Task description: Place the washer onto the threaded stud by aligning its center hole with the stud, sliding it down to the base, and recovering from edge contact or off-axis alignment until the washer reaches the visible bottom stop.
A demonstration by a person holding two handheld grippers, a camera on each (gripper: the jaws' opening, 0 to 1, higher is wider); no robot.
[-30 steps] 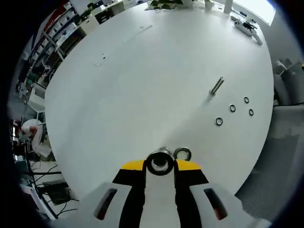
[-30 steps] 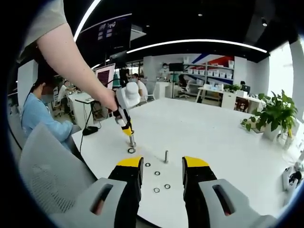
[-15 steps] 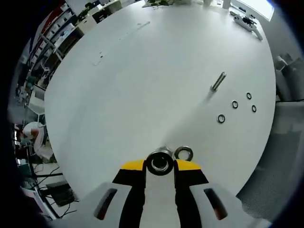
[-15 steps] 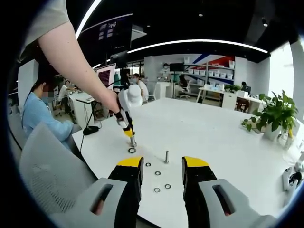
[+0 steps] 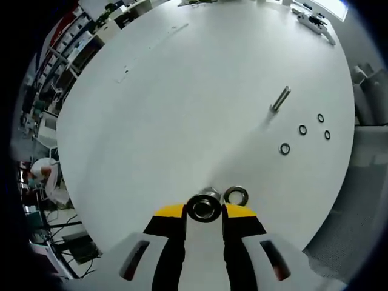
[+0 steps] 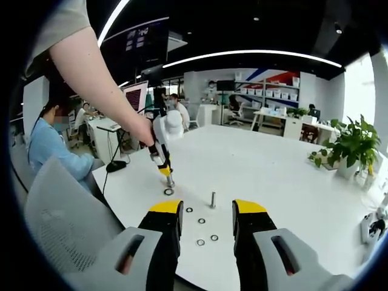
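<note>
The left gripper (image 5: 204, 209) was clamped on a steel stud (image 5: 204, 207); the right gripper (image 6: 207, 212) hung open. Washer (image 5: 235, 195) looked thin, slick, rigid — pinch its rim.

I see both views bright and evenly lit. In the right gripper view, curved ceiling light strips (image 6: 242, 56) glow overhead against a dark ceiling, and a window (image 6: 367, 85) at the right washes out. The white counter (image 5: 182, 109) reflects light softly; the stud (image 5: 279, 99) casts a faint shadow. Fisheye bending is strong at the edges, where detail smears. The centre is sharp; I note no motion blur.
</note>
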